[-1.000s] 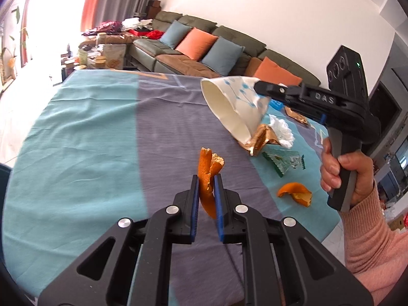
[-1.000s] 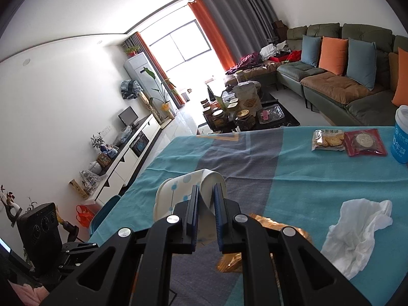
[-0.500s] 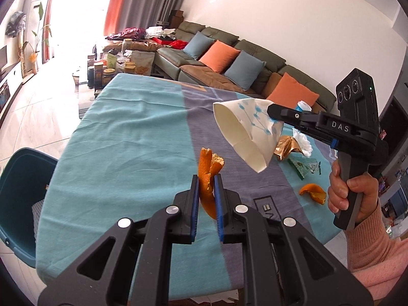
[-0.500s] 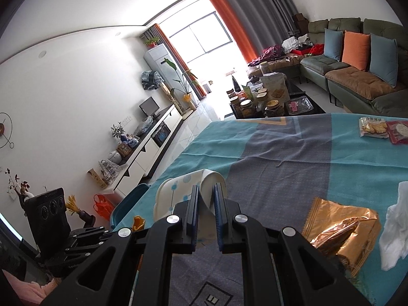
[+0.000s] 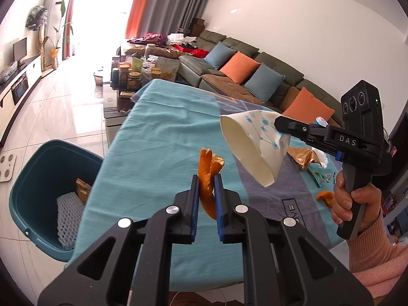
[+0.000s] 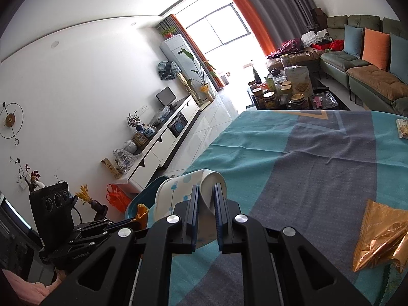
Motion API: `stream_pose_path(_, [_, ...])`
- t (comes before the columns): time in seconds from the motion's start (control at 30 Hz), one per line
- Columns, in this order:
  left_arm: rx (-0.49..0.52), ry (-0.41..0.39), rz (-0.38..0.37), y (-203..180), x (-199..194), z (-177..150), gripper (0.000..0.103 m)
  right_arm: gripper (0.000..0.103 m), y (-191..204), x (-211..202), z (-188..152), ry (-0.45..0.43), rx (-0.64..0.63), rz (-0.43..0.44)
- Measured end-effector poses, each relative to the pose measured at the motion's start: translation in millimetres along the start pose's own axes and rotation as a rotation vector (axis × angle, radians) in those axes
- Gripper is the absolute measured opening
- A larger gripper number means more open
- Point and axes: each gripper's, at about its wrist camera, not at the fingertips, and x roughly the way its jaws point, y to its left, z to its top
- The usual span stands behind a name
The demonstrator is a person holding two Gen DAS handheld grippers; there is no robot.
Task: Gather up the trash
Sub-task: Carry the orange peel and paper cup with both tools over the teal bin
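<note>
My left gripper [image 5: 206,182] is shut on an orange peel [image 5: 207,172] and holds it above the table's left part. My right gripper [image 6: 206,192] is shut on the wall of a squashed white paper cup [image 6: 178,191] with blue dots. The cup also shows in the left wrist view [image 5: 251,144], held up to the right of the peel. A teal bin [image 5: 38,186] stands on the floor beside the table's left edge, holding white foam netting [image 5: 67,219] and a brown wrapper. The bin's rim [image 6: 142,193] shows behind the cup.
The table has a teal and grey cloth [image 5: 158,132]. On it lie a gold wrapper [image 6: 380,234], another peel piece [image 5: 326,196], a green wrapper [image 5: 320,176] and white tissue [image 5: 321,156]. A sofa [image 5: 242,74] and a cluttered coffee table [image 6: 288,91] stand beyond.
Both grippers have moved left along the table toward its left edge with their loads. The teal bin has come fully into the left wrist view.
</note>
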Motion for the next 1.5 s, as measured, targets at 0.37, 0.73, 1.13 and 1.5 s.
stream_pose_path(0.37, [-0.069, -0.057, 0.093, 48, -34, 2, 0.012, 0.010, 36, 35, 5, 0.045, -0.051, 0.064])
stream_pose_path(0.73, [-0.139, -0.105, 0.199, 100, -63, 7, 0.012, 0.010, 78, 80, 15, 0.097, -0.108, 0.137])
stream_pose_path(1.13, [-0.221, -0.094, 0.283, 150, -71, -3, 0.012, 0.010, 110, 132, 20, 0.163, -0.129, 0.176])
stream_pose_path(1.5, [-0.266, -0.057, 0.324, 181, -57, -11, 0.012, 0.010, 128, 174, 12, 0.230, -0.150, 0.156])
